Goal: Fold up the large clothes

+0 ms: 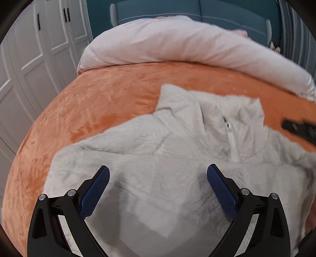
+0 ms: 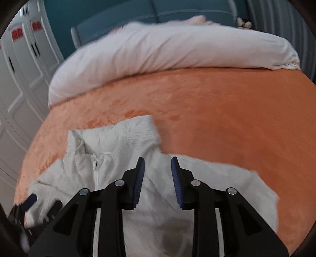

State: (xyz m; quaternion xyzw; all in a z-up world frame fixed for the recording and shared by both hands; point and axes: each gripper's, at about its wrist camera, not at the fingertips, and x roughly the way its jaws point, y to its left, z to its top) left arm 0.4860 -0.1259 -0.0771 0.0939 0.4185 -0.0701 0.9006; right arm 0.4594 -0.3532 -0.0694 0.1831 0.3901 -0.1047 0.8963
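Note:
A large pale grey fleece jacket (image 1: 177, 158) with a zip and collar lies spread on the orange bedspread (image 1: 110, 94). It also shows in the right wrist view (image 2: 126, 150). My left gripper (image 1: 158, 174) hovers over the jacket's body, jaws wide open and empty. My right gripper (image 2: 157, 161) is over the jacket's shoulder, jaws partly open with nothing between them. The right gripper's tip shows in the left wrist view (image 1: 298, 128) beside the collar. The left gripper shows at the lower left of the right wrist view (image 2: 29, 203).
A folded white duvet (image 1: 177, 45) lies across the head of the bed, also in the right wrist view (image 2: 167, 51). A teal headboard (image 1: 197, 9) is behind it. White wardrobe doors (image 1: 29, 69) stand to the left. The orange bedspread (image 2: 237, 118) extends right of the jacket.

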